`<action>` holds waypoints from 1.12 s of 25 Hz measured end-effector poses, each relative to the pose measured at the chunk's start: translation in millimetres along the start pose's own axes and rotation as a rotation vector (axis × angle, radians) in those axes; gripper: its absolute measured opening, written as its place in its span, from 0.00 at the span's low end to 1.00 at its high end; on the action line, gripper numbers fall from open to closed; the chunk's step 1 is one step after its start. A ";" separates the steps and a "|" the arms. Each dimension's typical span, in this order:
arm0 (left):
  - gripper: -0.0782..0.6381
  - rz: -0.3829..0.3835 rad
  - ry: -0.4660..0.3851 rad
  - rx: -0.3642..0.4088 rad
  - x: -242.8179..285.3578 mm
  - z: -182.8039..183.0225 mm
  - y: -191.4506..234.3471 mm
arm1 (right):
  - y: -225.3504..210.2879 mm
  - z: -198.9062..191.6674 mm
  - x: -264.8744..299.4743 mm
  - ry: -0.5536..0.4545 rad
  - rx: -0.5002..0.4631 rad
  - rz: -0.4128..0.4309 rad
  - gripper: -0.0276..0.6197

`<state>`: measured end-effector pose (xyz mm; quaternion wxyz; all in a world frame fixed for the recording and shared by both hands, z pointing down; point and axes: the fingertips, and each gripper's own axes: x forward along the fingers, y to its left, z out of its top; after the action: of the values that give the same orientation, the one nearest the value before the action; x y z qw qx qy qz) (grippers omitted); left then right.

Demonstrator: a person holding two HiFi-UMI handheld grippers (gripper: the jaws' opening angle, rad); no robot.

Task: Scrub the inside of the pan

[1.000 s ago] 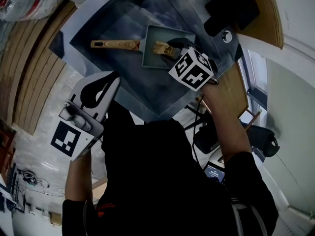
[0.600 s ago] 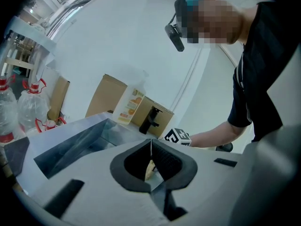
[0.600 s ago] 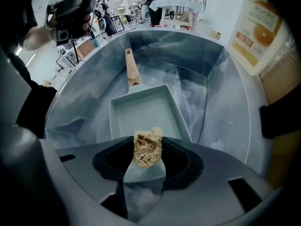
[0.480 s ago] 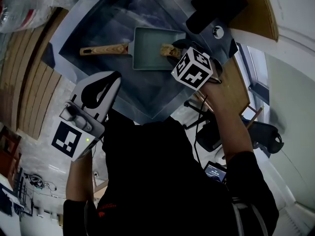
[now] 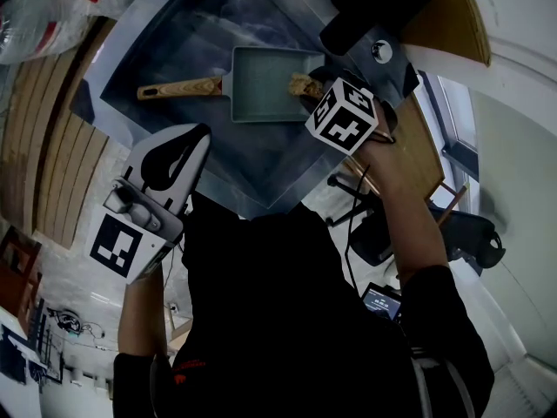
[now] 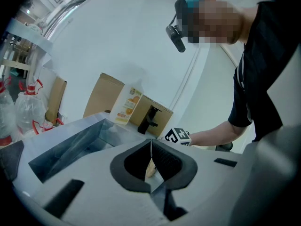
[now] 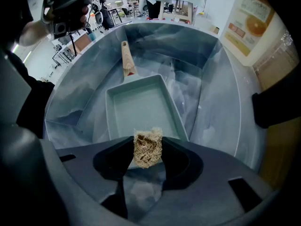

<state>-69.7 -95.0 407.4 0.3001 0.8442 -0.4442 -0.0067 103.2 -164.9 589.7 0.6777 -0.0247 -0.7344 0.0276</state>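
Note:
A pale green rectangular pan with a wooden handle lies flat in the steel sink. My right gripper is shut on a tan loofah scrubber at the pan's end opposite the handle. In the right gripper view the scrubber sits between the jaws of the right gripper, over the near rim of the pan. My left gripper is held back over the sink's near edge, away from the pan. In the left gripper view the left gripper has its jaws together on nothing.
A black faucet stands behind the sink on the right. In the left gripper view a carton and cardboard boxes sit behind the sink, with plastic bottles at the left. The sink walls slope steeply around the pan.
The right gripper has carried the scrubber across the pan, from near the handle side to the end opposite it. The left gripper has stayed in place.

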 end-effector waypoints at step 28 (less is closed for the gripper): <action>0.14 0.087 -0.043 -0.025 -84.9 -11.8 27.9 | 73.5 104.5 12.7 -0.063 -0.128 0.083 0.32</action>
<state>-138.7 -36.9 409.7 0.3010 0.8199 -0.4867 -0.0171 -2.0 -91.4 588.5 0.6496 -0.0975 -0.7539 0.0093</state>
